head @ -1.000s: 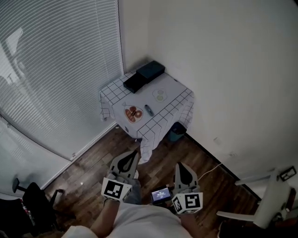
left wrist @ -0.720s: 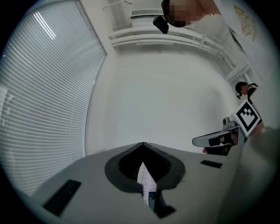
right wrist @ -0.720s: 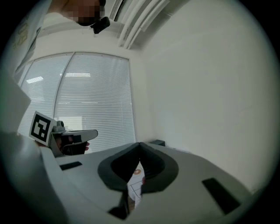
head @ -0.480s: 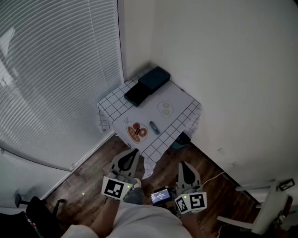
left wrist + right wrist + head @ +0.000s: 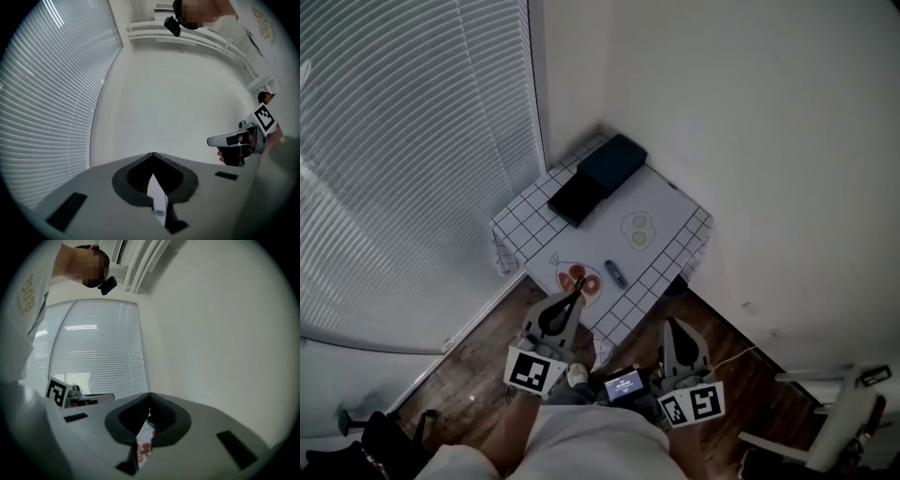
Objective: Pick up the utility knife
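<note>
The utility knife [image 5: 617, 275], small and dark bluish, lies on a corner table [image 5: 670, 211] covered by a white checked cloth, next to a red printed figure [image 5: 578, 281]. My left gripper [image 5: 575, 295] is held level in front of the table's near edge, its tips over the red print in the head view. My right gripper [image 5: 671, 323] is lower right, short of the table. Both are shut with nothing in them. In the left gripper view the left gripper [image 5: 153, 154] faces bare wall. The right gripper [image 5: 149, 394] shows cloth through the slit between its fingers.
Two stacked dark boxes [image 5: 600, 176] and a green printed figure [image 5: 636, 230] occupy the table's far part. Window blinds [image 5: 403, 159] run along the left, white walls behind and right. A white chair [image 5: 839, 412] stands lower right, a black chair [image 5: 375, 445] lower left.
Both grippers have moved forward toward the table. The table and knife now sit lower and closer in the head view. Both grippers stay shut.
</note>
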